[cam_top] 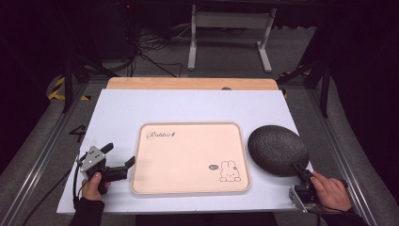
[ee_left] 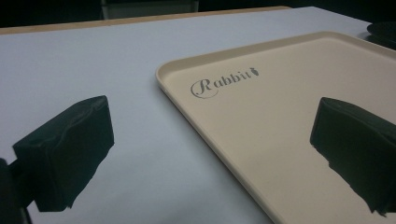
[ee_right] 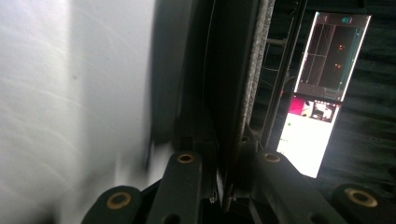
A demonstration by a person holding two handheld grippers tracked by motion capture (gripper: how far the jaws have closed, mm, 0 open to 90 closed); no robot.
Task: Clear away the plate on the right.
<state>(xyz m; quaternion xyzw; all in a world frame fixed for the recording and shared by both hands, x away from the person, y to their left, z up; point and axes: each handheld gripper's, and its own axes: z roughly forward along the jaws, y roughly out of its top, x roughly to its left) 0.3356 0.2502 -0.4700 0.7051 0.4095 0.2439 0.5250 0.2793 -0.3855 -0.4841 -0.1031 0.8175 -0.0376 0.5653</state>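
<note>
My left gripper (cam_top: pixel 118 159) sits with jaws apart, nothing between them, just off the near-left corner of the beige tray (cam_top: pixel 141 160); in the left gripper view the tray's raised rim (ee_left: pixel 210 135) runs between my two jaws, one jaw over bare desk (ee_left: pixel 93 60), the other over the tray floor by the "Rabbit" print (ee_left: pixel 223 81); if the step is taking the tray, I'd go low and straddle the rim squarely, one jaw inside and one outside, then close slowly so it doesn't skate on the white sheet; tray is empty, rabbit drawing (cam_top: pixel 229 171) toward my far side.

My right gripper (cam_top: pixel 304 177) is at the near edge of the dark oval plate (cam_top: pixel 277 149), apparently clamped on its rim; the right gripper view shows a thin dark edge pinched between the jaws; grip is at one edge only, so I'd lift level and slowly to avoid droop or slip; the tray lies just beside the plate, to that gripper's left.
</note>
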